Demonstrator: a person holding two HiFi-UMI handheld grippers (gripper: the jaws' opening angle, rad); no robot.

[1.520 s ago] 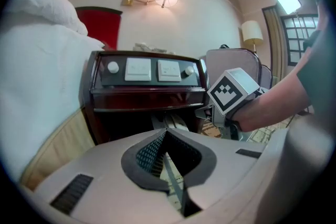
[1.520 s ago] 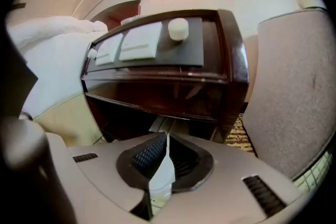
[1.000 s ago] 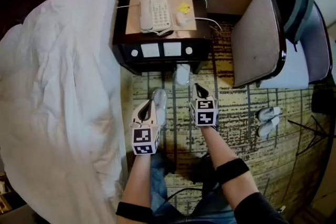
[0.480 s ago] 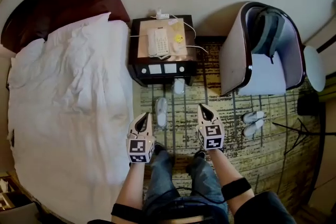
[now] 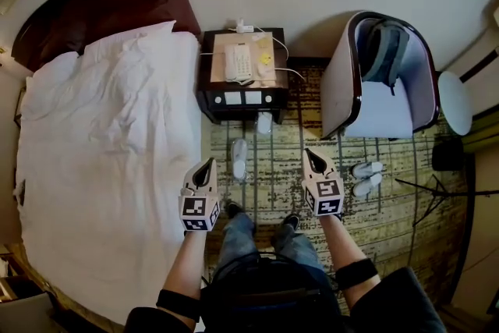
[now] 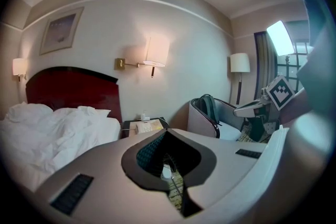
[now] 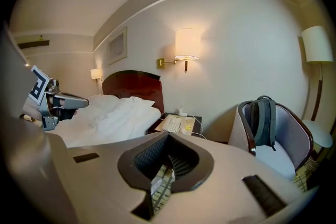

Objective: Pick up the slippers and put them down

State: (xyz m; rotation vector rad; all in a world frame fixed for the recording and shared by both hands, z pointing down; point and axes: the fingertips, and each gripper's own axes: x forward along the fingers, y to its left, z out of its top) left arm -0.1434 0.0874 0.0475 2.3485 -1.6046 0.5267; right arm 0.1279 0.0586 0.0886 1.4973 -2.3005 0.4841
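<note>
Two white slippers lie apart on the patterned carpet: one [image 5: 238,158] between my grippers, the other [image 5: 265,123] at the foot of the nightstand. A second white pair [image 5: 366,177] rests to the right by the armchair. My left gripper [image 5: 208,164] is shut and holds nothing, high above the floor beside the bed's edge. Level with it on the right, my right gripper [image 5: 309,155] is shut and holds nothing too. In the left gripper view a slipper [image 6: 167,171] shows far below through the hole behind the shut jaws.
A bed with a white duvet [image 5: 101,160] fills the left. A dark nightstand [image 5: 243,93] carries a phone [image 5: 239,61] and cables. An armchair [image 5: 343,86] with a backpack [image 5: 386,51] stands at the right. The person's legs and shoes [image 5: 257,222] are below.
Both grippers have risen well away from the floor and drawn apart, shut throughout. The head view has pulled back and shows far more of the room. The slippers stayed on the carpet.
</note>
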